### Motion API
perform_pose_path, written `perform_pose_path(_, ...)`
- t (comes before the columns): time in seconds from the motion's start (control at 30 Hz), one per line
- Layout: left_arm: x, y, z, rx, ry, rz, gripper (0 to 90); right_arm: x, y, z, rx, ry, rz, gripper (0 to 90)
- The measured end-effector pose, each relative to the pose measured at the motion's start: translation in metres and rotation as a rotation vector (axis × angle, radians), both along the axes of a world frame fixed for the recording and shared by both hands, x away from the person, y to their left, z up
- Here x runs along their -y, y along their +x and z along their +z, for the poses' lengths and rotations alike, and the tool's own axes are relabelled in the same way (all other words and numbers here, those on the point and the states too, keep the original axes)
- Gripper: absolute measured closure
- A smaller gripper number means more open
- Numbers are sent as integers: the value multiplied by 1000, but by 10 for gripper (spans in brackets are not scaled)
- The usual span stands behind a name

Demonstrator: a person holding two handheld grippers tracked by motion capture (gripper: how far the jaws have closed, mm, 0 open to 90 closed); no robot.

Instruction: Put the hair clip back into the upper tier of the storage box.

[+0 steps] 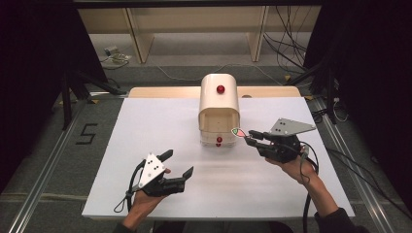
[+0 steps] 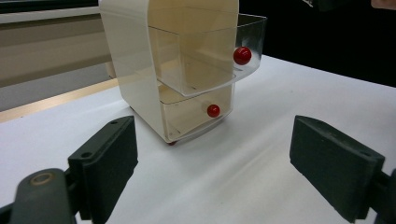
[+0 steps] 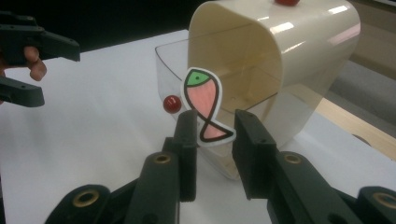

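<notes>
A cream drawer cabinet (image 1: 218, 104) (image 2: 135, 60) (image 3: 299, 51) stands at the middle back of the white table (image 1: 145, 145). Its clear upper drawer (image 2: 196, 70) (image 3: 173, 60) is pulled out, with a red knob (image 2: 242, 55) (image 3: 172, 104) on its front. The lower drawer's knob (image 2: 213, 110) sits flush. My right gripper (image 1: 248, 137) (image 3: 217, 116) holds a flat pink fish with a green head (image 1: 237, 131) (image 3: 203, 100) by its tail, just right of the open drawer. My left gripper (image 1: 179, 162) (image 2: 215, 163) stands open and empty, nearer the front left.
A third red knob (image 1: 220, 89) sits on the cabinet's top. A wooden board (image 1: 165, 91) lies along the table's far edge. Cables (image 1: 291, 53) and shelf legs are on the floor behind. A floor mark "5" (image 1: 86, 133) is at the left.
</notes>
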State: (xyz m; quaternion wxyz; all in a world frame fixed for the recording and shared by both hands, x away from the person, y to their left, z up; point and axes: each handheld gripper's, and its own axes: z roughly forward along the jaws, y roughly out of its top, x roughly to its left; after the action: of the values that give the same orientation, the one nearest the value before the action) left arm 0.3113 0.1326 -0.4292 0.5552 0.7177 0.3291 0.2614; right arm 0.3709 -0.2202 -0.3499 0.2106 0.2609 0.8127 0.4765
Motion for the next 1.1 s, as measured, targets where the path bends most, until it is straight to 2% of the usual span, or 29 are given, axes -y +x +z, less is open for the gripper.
perform_pose_path(1.1, 0, 0, 0, 3, -3, -1, 147, -12, 19, 10, 31, 67, -19, 719)
